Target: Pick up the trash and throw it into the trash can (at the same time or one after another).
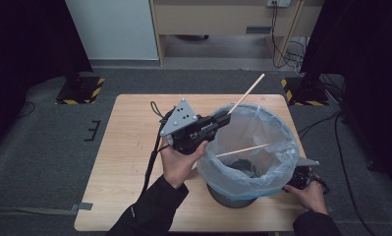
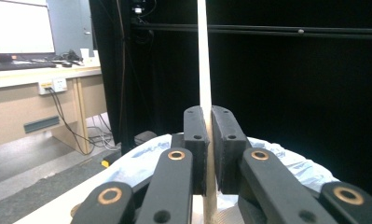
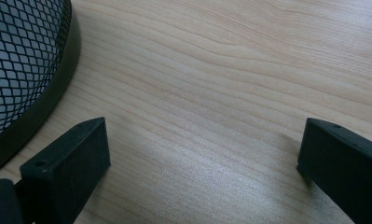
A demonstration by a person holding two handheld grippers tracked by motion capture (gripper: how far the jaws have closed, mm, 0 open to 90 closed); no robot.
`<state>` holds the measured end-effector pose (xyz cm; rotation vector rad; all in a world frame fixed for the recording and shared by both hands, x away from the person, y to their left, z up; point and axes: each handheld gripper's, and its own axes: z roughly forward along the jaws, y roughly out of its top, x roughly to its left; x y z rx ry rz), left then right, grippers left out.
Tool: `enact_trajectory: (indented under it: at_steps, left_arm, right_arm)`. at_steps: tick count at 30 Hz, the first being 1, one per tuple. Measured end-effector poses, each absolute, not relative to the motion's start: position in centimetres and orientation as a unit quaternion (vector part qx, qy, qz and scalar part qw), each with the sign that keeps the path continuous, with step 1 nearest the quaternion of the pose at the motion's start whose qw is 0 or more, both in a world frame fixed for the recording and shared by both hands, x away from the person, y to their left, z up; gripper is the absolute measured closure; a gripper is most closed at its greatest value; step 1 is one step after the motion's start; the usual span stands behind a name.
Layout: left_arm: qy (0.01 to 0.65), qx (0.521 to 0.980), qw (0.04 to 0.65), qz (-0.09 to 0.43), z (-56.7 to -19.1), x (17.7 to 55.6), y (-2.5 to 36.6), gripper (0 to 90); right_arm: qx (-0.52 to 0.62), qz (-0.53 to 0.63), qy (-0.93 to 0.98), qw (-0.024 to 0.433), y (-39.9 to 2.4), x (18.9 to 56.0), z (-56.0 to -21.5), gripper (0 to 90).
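A person's left hand holds my left gripper [image 1: 227, 117] at the near-left rim of a mesh bin lined with a pale blue bag [image 1: 277, 147]. Its jaws are shut on a thin wooden stick [image 1: 247, 93] that rises up and to the right over the bin. In the left gripper view the stick [image 2: 203, 56] stands upright, pinched between the pads [image 2: 195, 130], with the bag [image 2: 286, 161] below. A second stick [image 1: 242, 150] leans across the inside of the bag. My right gripper [image 1: 301, 178] sits low by the bin's right base, its jaws wide open [image 3: 203, 135] over bare wood beside the mesh wall [image 3: 16, 60].
The bin stands on the right half of a small wooden table [image 1: 129, 147]. Grey carpet surrounds the table, with cables [image 1: 341, 142] on the right. A desk [image 2: 20, 88] with a monitor stands off to the side, and dark curtains hang behind.
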<state>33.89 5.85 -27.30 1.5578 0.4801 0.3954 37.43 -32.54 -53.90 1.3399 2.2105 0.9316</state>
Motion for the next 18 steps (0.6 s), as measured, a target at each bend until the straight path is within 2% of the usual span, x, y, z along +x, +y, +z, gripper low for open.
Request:
enact_trajectory:
  at_steps: [11,12,13,14,18]
  left_arm:
    - [0.202,0.704,0.663,0.159,-27.8,34.4,3.8,84.4]
    - [0.200,0.704,0.663,0.157,-27.9,34.5,3.7,78.6]
    - [0.198,0.705,0.663,0.157,-28.0,34.6,3.6,78.6]
    - [0.198,0.705,0.663,0.156,-28.2,34.7,3.6,70.7]
    - [0.202,0.701,0.666,0.158,-28.3,34.7,4.2,64.7]
  right_arm:
    - [0.478,0.333,0.789,0.196,-32.5,37.4,-53.9,2.3]
    - [0.478,0.333,0.789,0.196,-32.5,37.4,-53.9,2.3]
    - [0.478,0.333,0.789,0.196,-32.5,37.4,-53.9,2.3]
    - [0.478,0.333,0.789,0.196,-32.5,37.4,-53.9,2.3]
    - [0.478,0.332,0.789,0.196,-32.5,37.4,-53.9,2.3]
